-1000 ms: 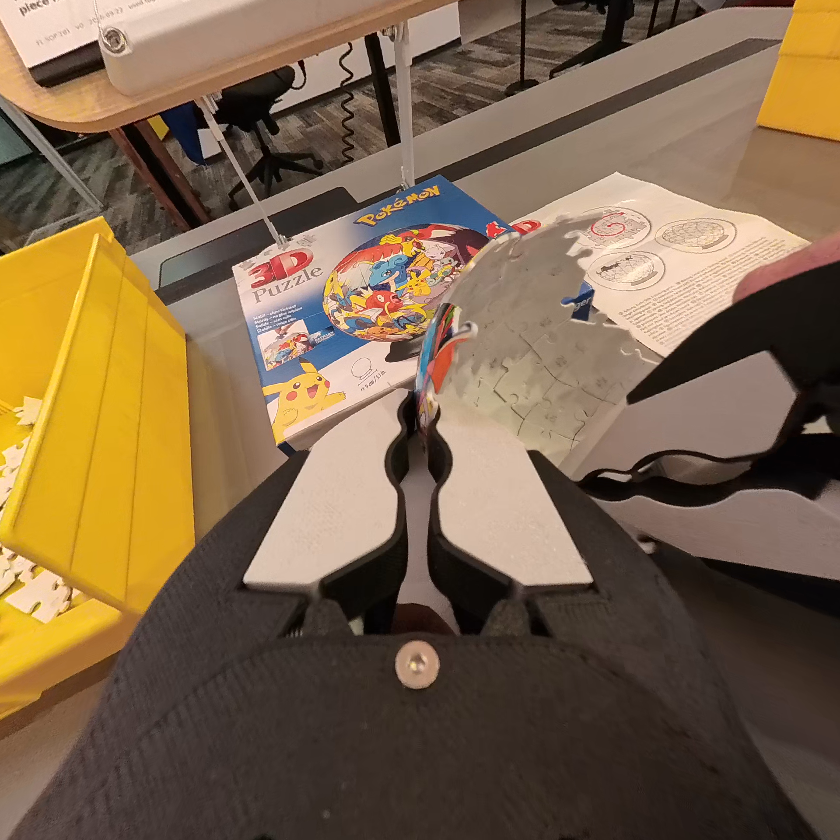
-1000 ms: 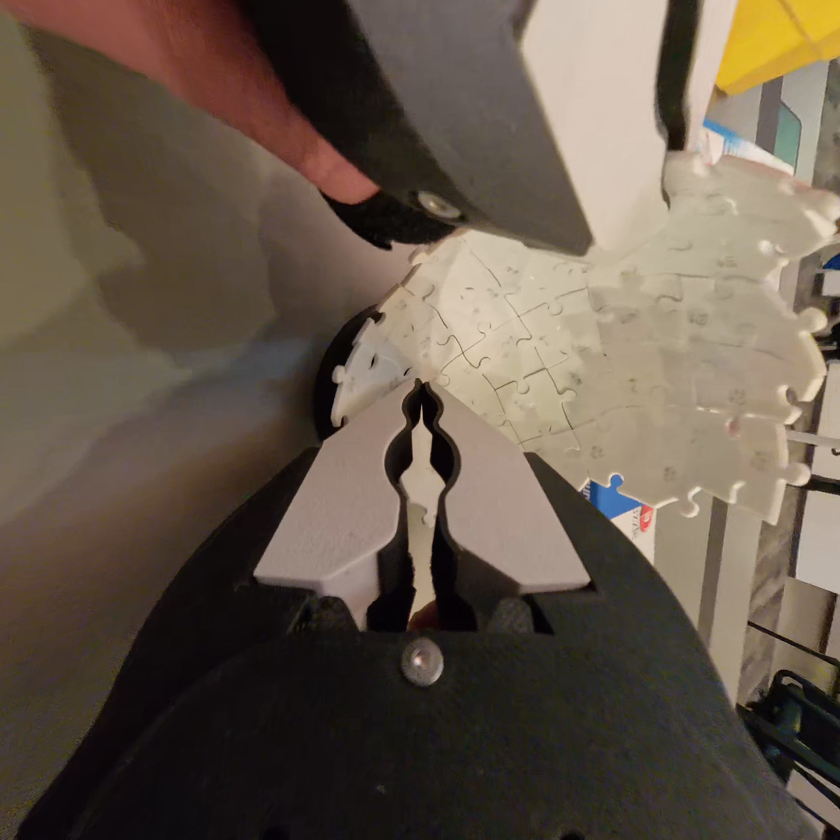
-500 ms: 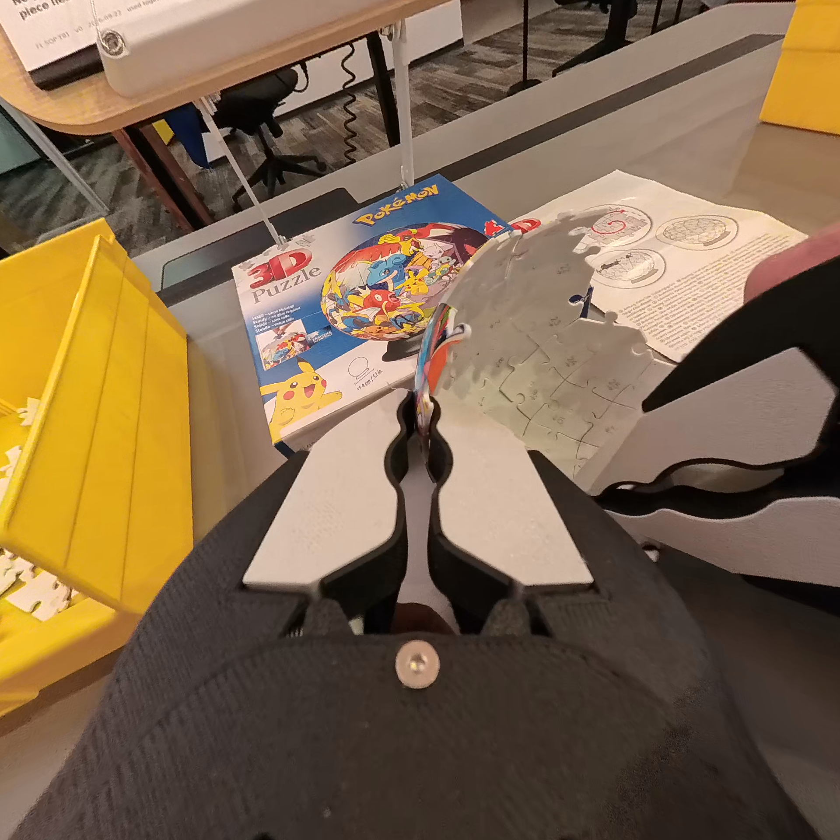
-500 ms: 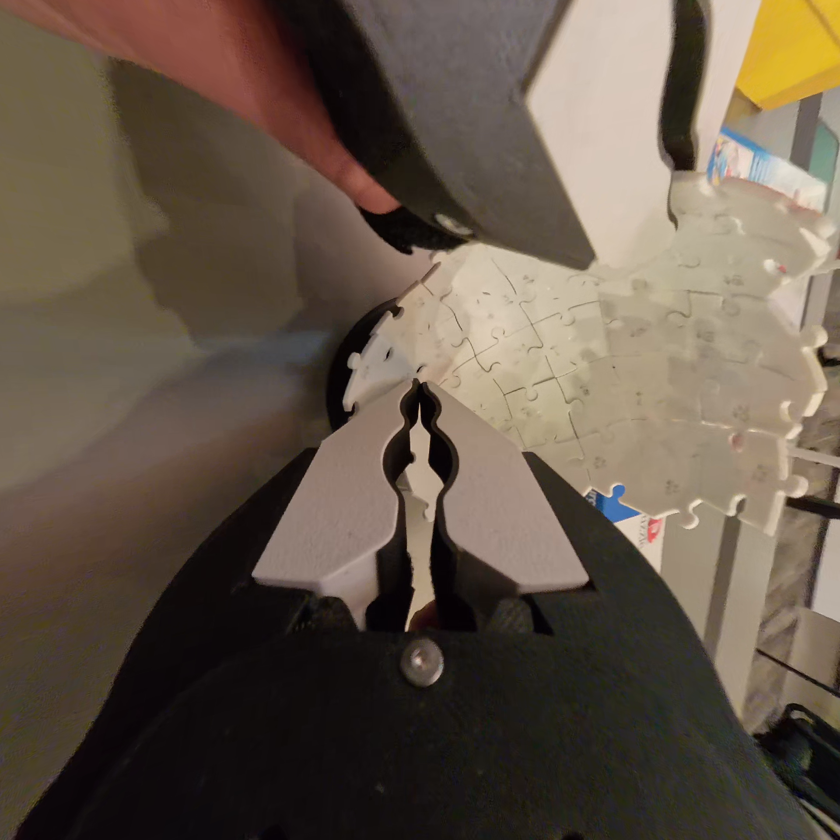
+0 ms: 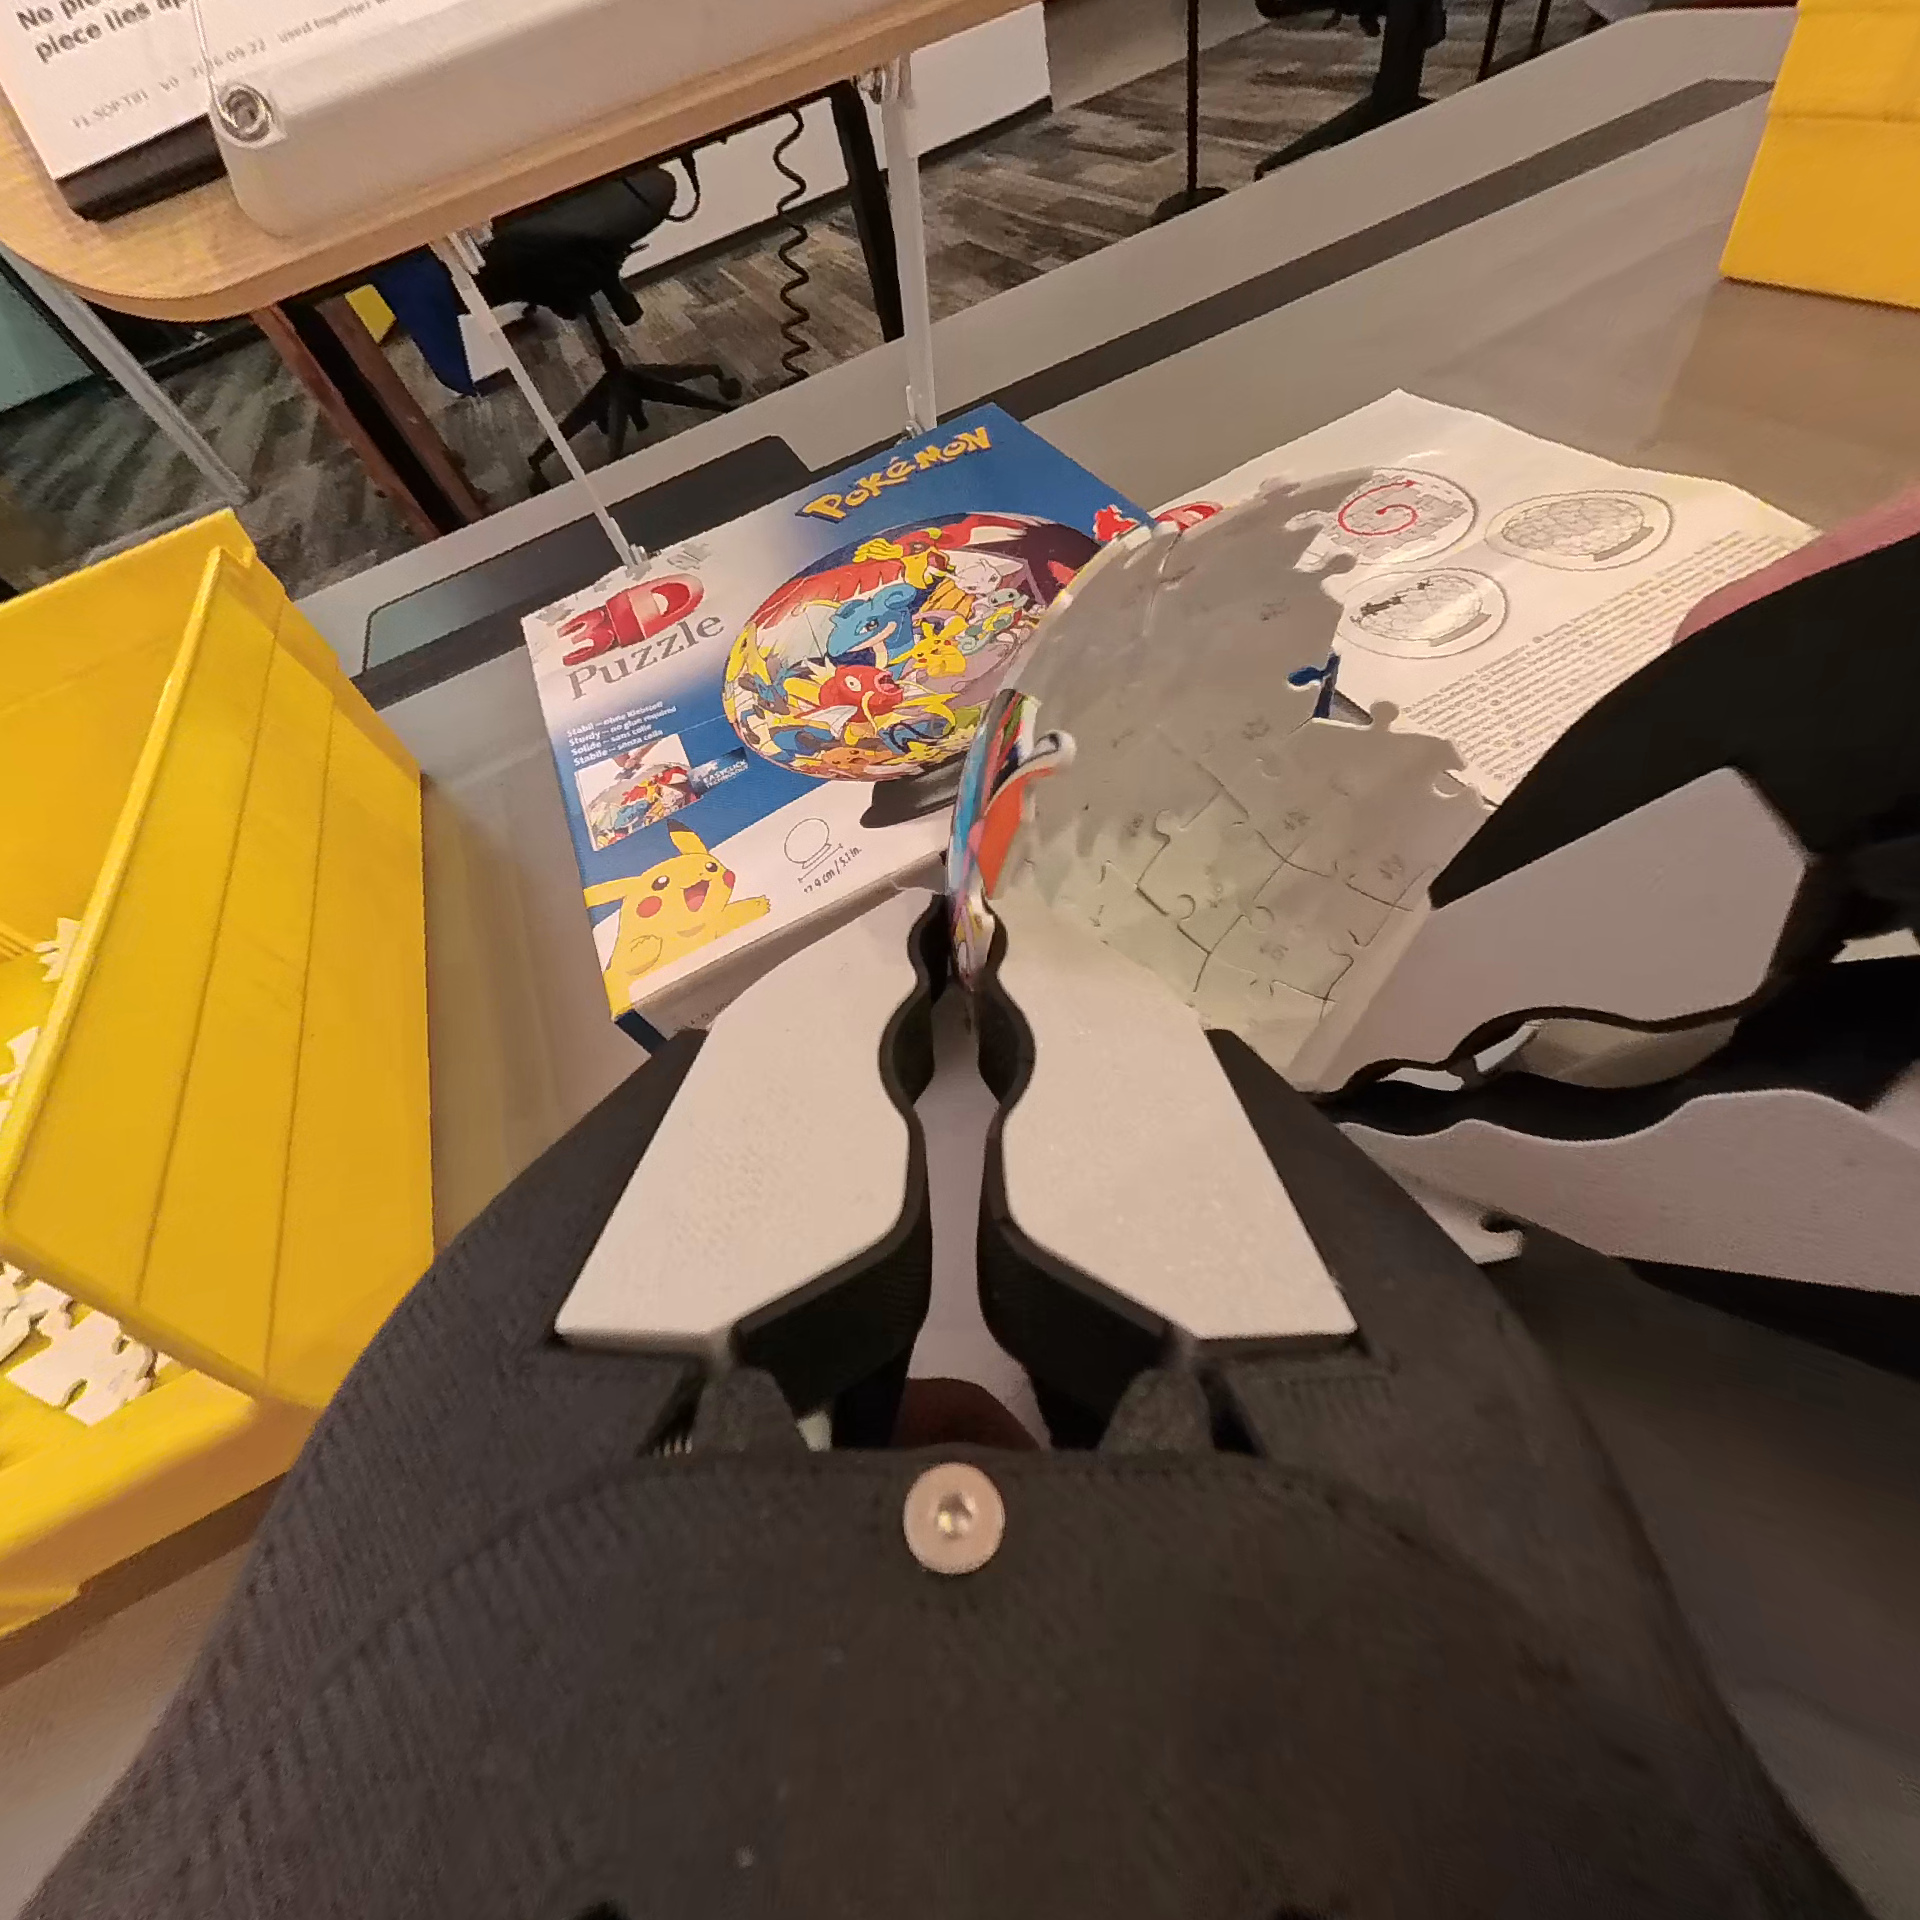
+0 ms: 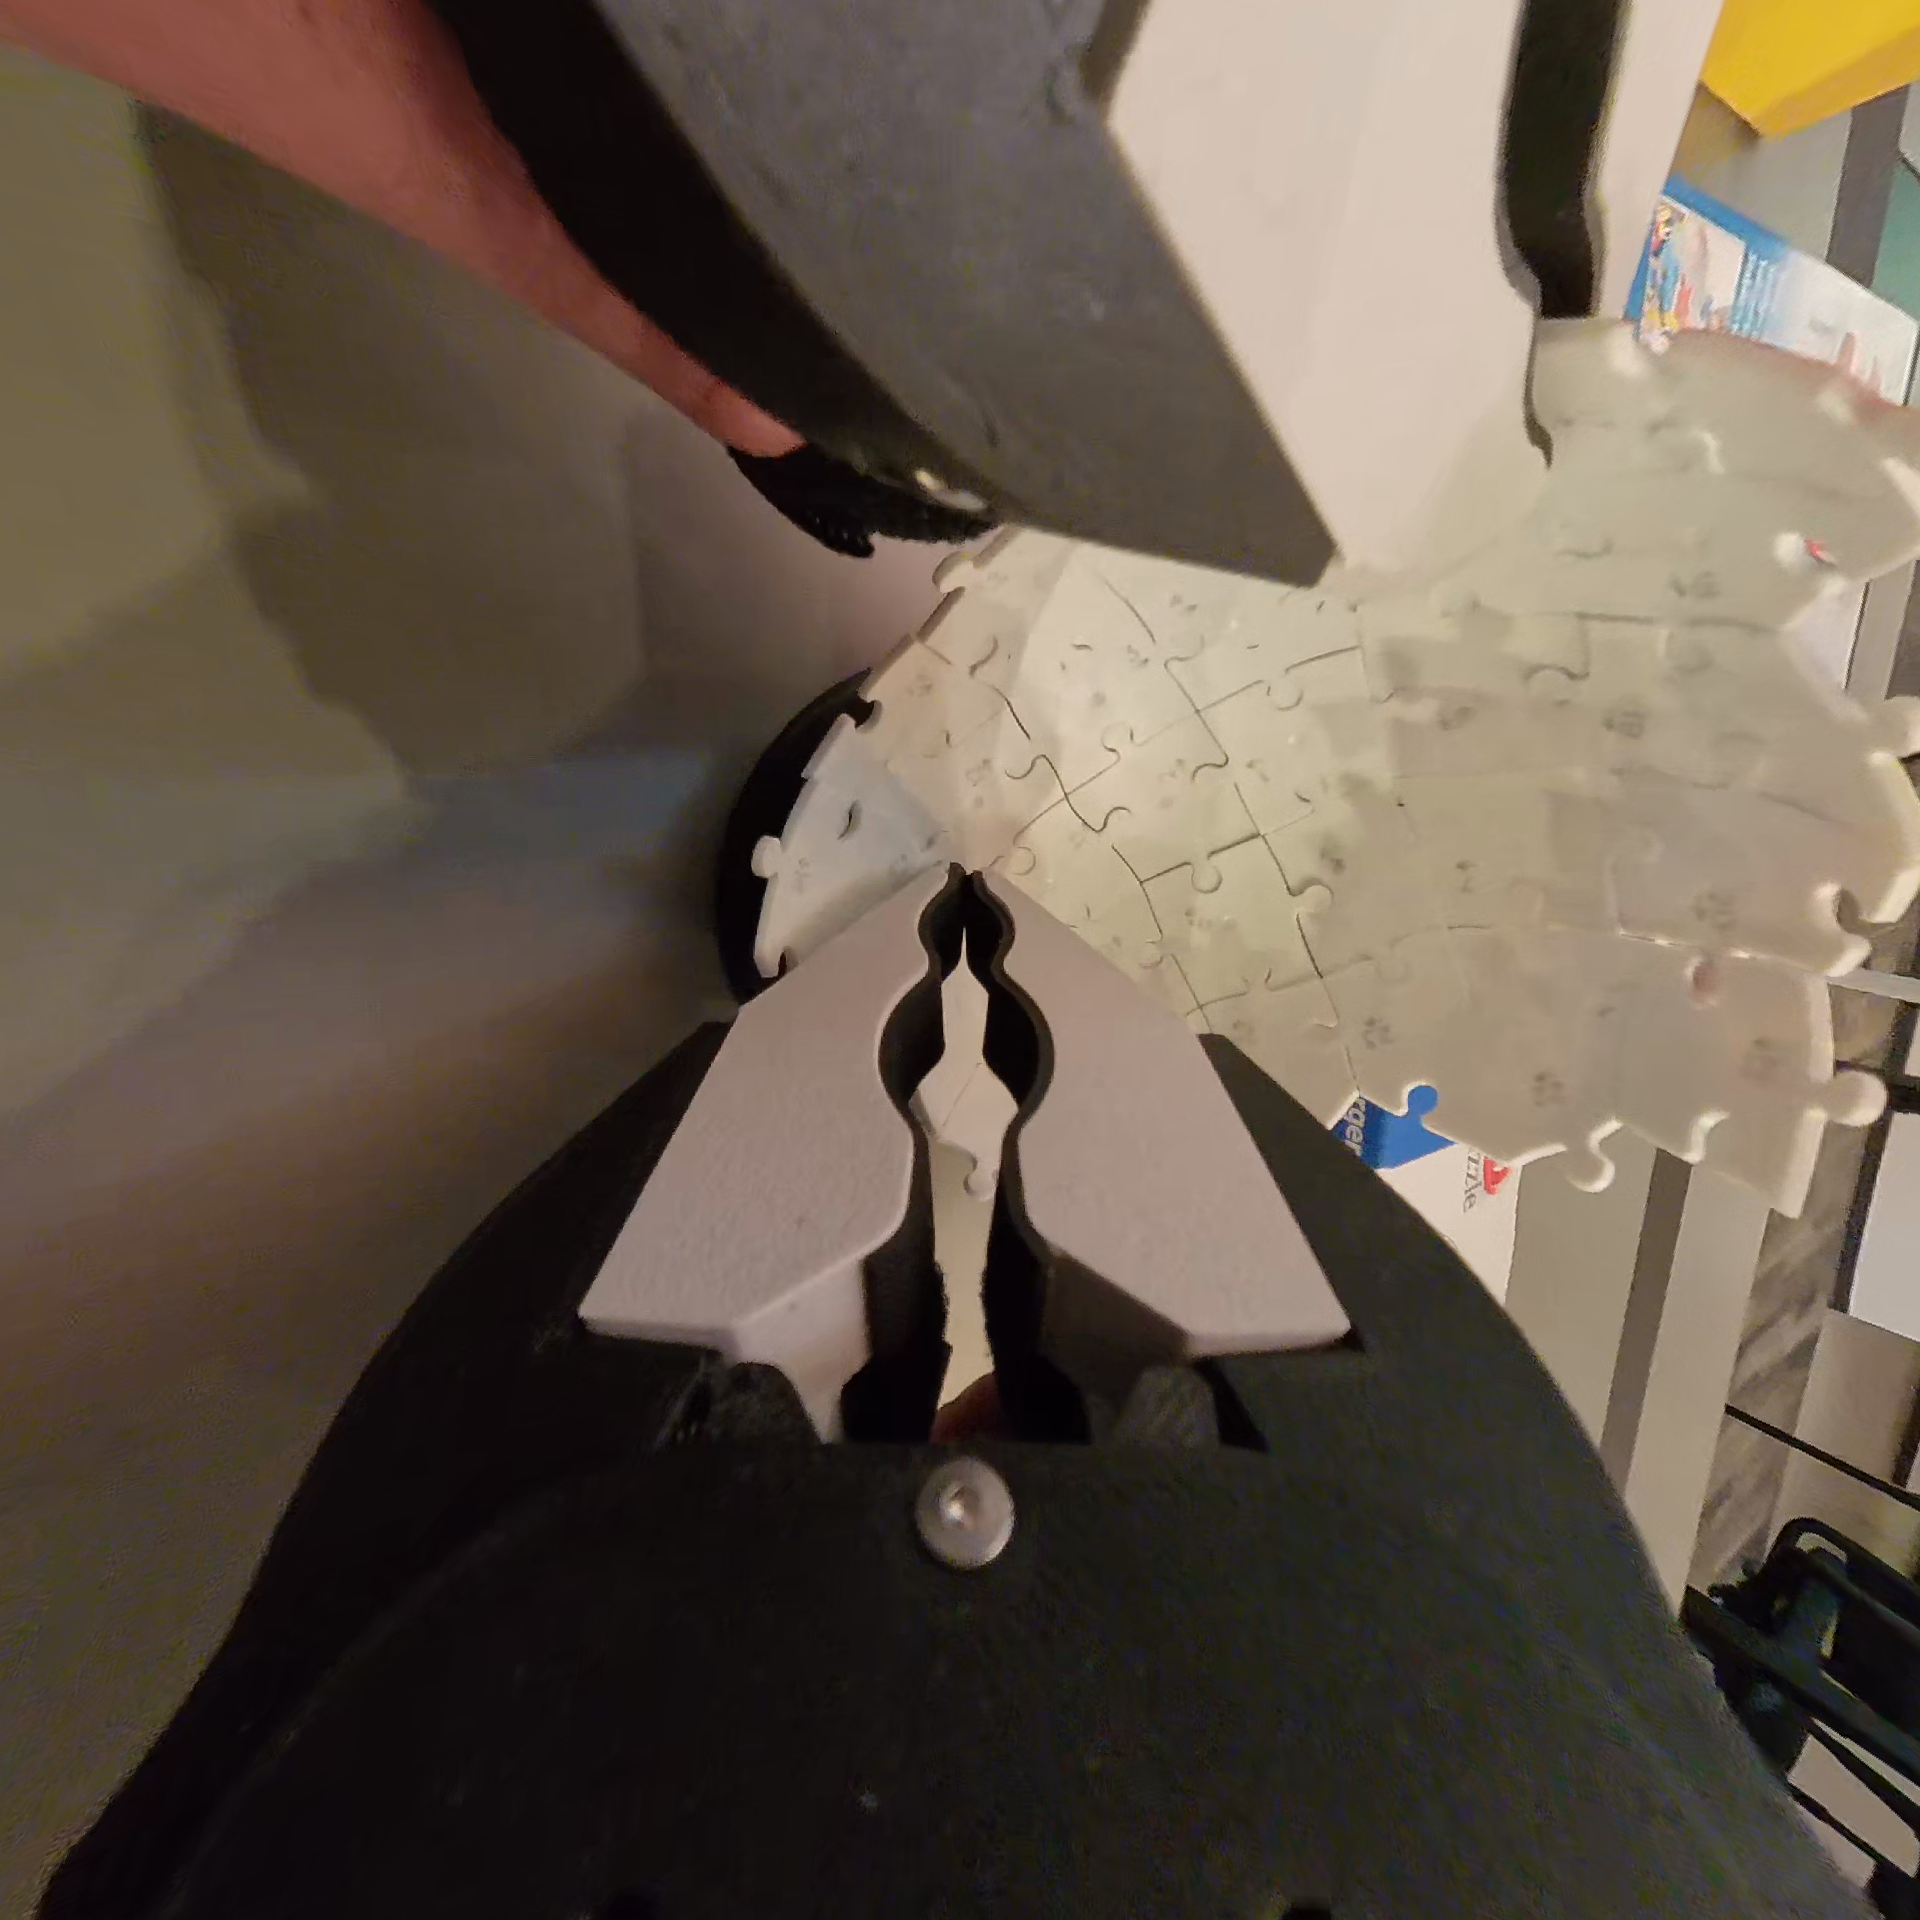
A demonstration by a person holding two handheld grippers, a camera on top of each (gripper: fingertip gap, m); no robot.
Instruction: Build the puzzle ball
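Left gripper (image 5: 971,940) has its fingers pinched tight on the rim of the half-built puzzle ball (image 5: 1195,769), right at the edge where the coloured outside meets the pale inside. The shell stands up off the table (image 5: 1766,343), its hollow white inner face turned toward the right gripper (image 5: 1382,1049), which comes in low from the right side of the left wrist view.

Over to the right wrist view: the right gripper (image 6: 961,894) has its fingers nearly together, tips pressed against the shell's lower inside edge, and a single loose puzzle piece (image 6: 961,1127) sits clamped between them. A black round stand (image 6: 748,831) peeks out just behind the shell's bottom edge. The left gripper's body fills the top of this view, with a person's hand (image 6: 343,156) on it.

Behind the ball, the blue puzzle box (image 5: 790,717) lies flat, an instruction sheet (image 5: 1579,582) beside it. A yellow bin (image 5: 197,935) at left holds more pale pieces (image 5: 78,1361).
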